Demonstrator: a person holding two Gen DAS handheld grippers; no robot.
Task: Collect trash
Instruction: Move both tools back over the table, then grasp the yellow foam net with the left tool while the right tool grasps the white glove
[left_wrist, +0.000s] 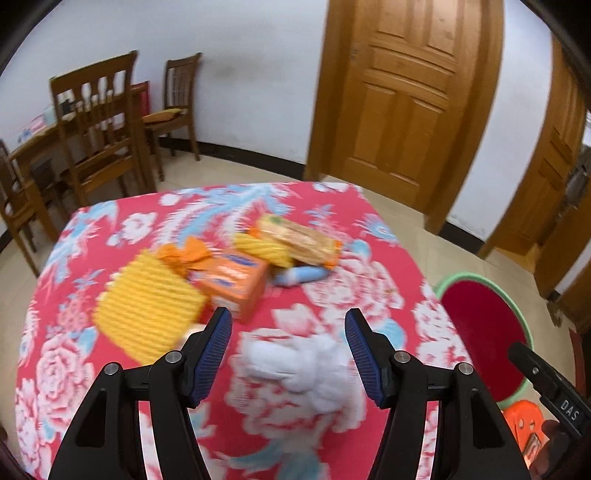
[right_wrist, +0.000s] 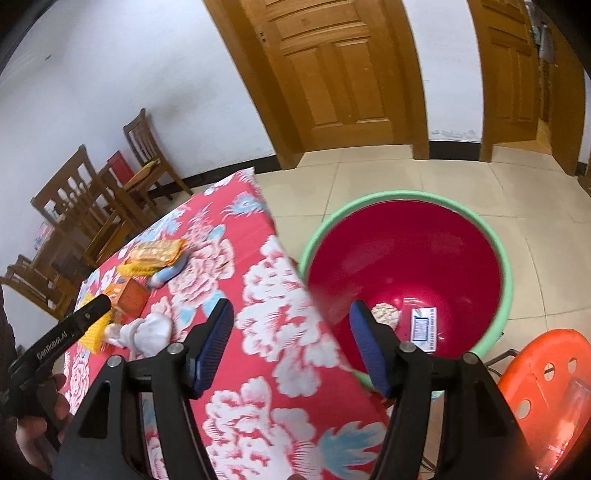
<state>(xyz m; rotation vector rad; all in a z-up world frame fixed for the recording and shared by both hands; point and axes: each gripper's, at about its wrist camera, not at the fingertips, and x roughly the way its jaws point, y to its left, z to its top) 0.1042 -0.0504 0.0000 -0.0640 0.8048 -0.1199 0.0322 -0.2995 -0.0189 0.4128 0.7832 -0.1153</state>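
Your left gripper (left_wrist: 288, 328) hangs over a table draped in a red floral cloth (left_wrist: 369, 295), its ribbed blue pads spread wide and gripping nothing. Below and between them lies a soft, crumpled white tissue wad (left_wrist: 303, 369), resting on the cloth and not pinched. Farther across the table sits a blurred cluster of litter: a flat yellow ridged packet (left_wrist: 147, 306), a boxy orange carton (left_wrist: 236, 284), a crinkled orange wrapper (left_wrist: 184, 254), a glossy biscuit pack (left_wrist: 299, 240) and a small blue and white tube (left_wrist: 303, 276).

Your right gripper (right_wrist: 291, 325) is also released and empty, its jaws straddling the table edge and a round plastic basin (right_wrist: 506, 266) on the tiled floor, smooth red inside with a pale green rim. At its bottom lie a pale crumbly round piece (right_wrist: 386, 314) and a small rectangular printed packet (right_wrist: 424, 328). An orange plastic stool (right_wrist: 546, 384) with round holes stands just beside the basin
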